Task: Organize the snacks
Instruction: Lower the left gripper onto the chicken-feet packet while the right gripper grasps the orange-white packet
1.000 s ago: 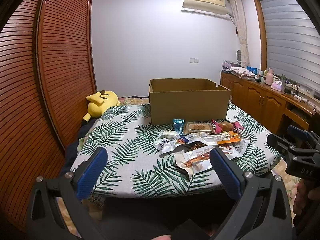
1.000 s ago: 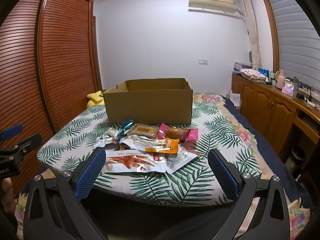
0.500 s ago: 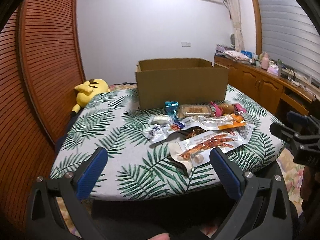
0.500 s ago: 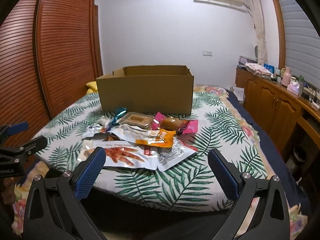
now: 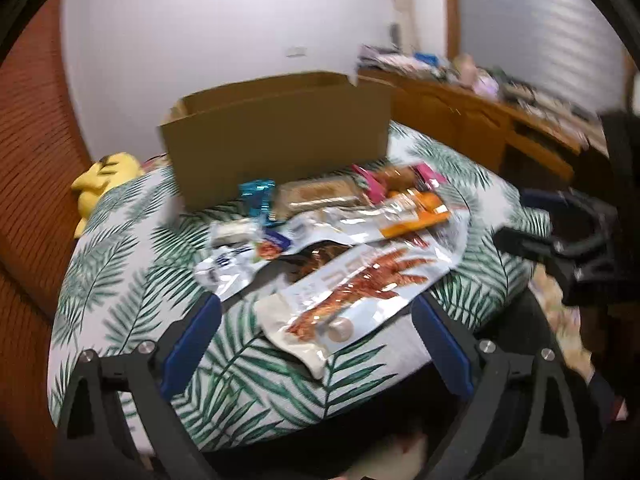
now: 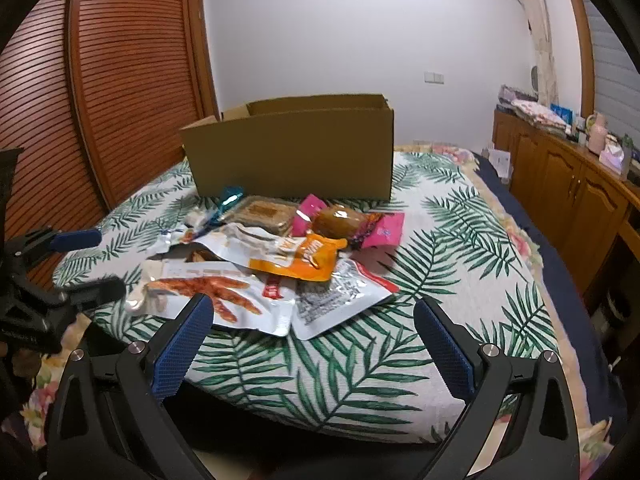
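On the leaf-print table (image 6: 460, 304), snack packets (image 6: 280, 256) are lying in a loose overlapping heap just in front of the open cardboard box (image 6: 292, 152). The left gripper (image 5: 316, 344) is hovering at the near edge, jaws spread wide and gripping nothing. The right gripper (image 6: 312, 344) is likewise gaping wide and carrying nothing.

One box (image 6: 292, 152) is standing at the back of the table (image 6: 460, 280). About eight snack packets are lying before it: two large white pouches (image 6: 224, 292) (image 6: 340, 300), one orange-tipped pouch (image 6: 296, 254), one pink wrapper (image 6: 348, 222), one clear tray (image 6: 260, 214), one teal wrapper (image 6: 230, 196), two small white ones, blurred (image 5: 234, 232).
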The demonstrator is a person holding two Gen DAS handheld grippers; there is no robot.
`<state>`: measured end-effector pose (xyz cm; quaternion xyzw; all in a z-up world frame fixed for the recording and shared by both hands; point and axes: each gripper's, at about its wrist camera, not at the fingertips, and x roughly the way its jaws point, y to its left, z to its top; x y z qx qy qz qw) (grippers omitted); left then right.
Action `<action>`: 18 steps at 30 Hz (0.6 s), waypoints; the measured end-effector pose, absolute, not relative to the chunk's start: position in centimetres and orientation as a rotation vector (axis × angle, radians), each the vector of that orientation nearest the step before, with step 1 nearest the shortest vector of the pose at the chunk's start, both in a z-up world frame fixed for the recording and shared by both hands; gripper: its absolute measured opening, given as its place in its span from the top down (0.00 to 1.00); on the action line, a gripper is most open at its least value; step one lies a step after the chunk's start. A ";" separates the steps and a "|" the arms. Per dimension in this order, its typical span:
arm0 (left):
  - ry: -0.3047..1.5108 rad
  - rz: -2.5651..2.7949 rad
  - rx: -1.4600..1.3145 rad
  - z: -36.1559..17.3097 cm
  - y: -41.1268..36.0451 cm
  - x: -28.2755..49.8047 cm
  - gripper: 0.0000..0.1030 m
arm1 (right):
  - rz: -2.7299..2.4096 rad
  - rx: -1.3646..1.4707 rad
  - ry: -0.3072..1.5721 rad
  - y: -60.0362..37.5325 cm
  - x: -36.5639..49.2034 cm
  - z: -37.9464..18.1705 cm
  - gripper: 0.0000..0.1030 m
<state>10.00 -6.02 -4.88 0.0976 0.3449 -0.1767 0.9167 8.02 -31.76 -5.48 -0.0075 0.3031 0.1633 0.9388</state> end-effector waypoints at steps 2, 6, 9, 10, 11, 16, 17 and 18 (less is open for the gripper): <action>0.727 -0.396 0.247 -5.2 -6.8 10.4 0.06 | 0.331 -0.005 0.630 -32.2 8.4 -5.8 0.01; 0.764 -0.434 0.327 -6.3 -8.2 11.3 0.06 | 0.326 0.005 0.652 -32.7 9.1 -6.5 0.01; 0.789 -0.471 0.373 -7.0 -8.9 11.9 0.06 | 0.323 0.001 0.663 -32.8 9.6 -6.7 0.01; 0.804 -0.489 0.386 -7.4 -9.1 12.1 0.06 | 0.322 -0.002 0.662 -32.8 9.7 -6.7 0.01; 0.821 -0.506 0.402 -7.8 -9.4 12.5 0.06 | 0.322 -0.002 0.662 -32.8 9.8 -6.7 0.01; 0.862 -0.504 0.419 -9.1 -9.6 14.2 0.06 | 0.321 0.001 0.668 -32.9 10.0 -6.9 0.01; 0.865 -0.504 0.411 -9.2 -9.6 14.5 0.06 | 0.320 0.001 0.670 -32.9 10.1 -6.9 0.01; 0.867 -0.506 0.403 -9.2 -9.6 14.6 0.06 | 0.318 0.001 0.672 -32.9 10.1 -7.0 0.01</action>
